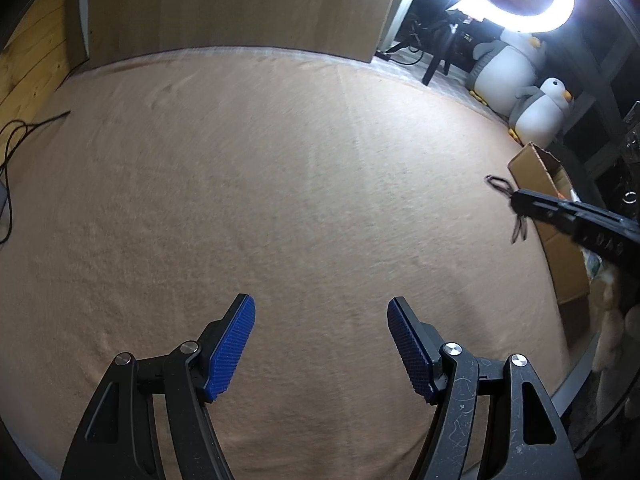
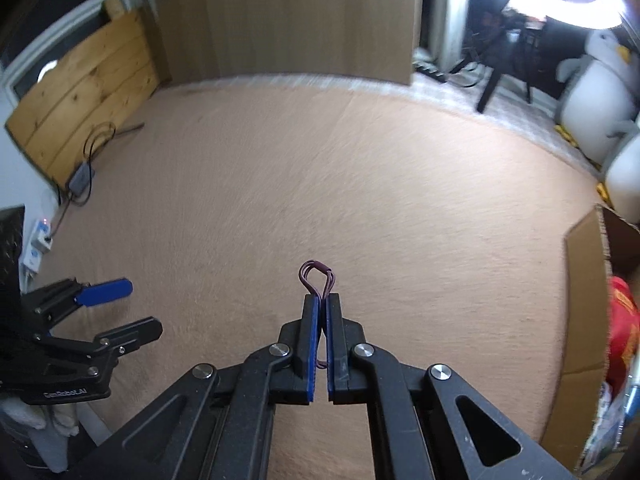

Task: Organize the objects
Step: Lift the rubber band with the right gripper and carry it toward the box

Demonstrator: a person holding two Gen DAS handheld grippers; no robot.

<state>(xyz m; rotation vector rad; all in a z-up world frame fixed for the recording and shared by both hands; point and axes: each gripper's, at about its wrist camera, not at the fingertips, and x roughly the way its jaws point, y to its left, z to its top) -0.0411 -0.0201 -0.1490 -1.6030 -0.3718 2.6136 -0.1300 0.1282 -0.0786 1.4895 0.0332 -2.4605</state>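
Over tan cloth (image 2: pixel 360 168), rubber band (image 2: pixel 317 276) lengthwise along right gripper (image 2: pixel 323 300) fingers (image 2: pixel 311 320).

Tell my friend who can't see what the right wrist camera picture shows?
The right gripper is shut on a thin purple hair tie, held over a tan cloth. The left gripper is open at the left, and a cardboard box sits at the right edge.

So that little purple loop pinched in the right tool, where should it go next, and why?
Probably sideways to the cardboard box. The right tool is shut on the rubber band, already clear of the cloth, and the box stands open beside it.
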